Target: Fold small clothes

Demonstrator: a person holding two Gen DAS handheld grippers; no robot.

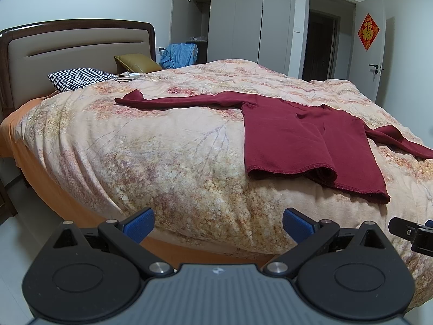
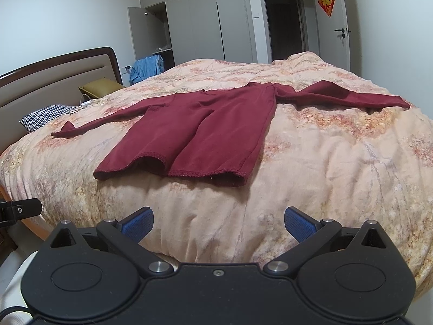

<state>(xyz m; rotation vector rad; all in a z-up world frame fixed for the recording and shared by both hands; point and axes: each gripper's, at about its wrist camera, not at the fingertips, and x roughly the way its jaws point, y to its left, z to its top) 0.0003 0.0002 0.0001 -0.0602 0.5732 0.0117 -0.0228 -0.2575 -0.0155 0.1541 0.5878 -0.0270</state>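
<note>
Lying flat on a floral peach quilt [image 2: 324, 162], a dark red long-sleeved top [image 2: 200, 127] is spread out near the front edge of a bed, its hem toward the viewer and its neckline toward the far side. Both sleeves stretch straight outward, one reaching left toward the headboard [image 1: 67, 46], the other reaching right toward the foot of the bed. No fold has been made: the body is a single open panel with a loose ripple at the hem, so by my judgement the folding has not yet begun and every step remains.

Seen from its own camera, the left gripper [image 1: 217, 223] hovers in front of the bed's near edge, jaws spread wide and empty, apart from the garment. The right gripper [image 2: 218, 223] is likewise spread wide, holding nothing, poised short of the hem. Each gripper's tip peeks into the edge of the other's view.

At the far left, by the headboard, sit a houndstooth pillow [image 1: 78, 78] and an olive cushion [image 1: 138, 63]. Beyond the bed stands a grey wardrobe [image 1: 243, 21] with one door ajar, and a dark doorway [image 1: 322, 46] beside an open white door.
</note>
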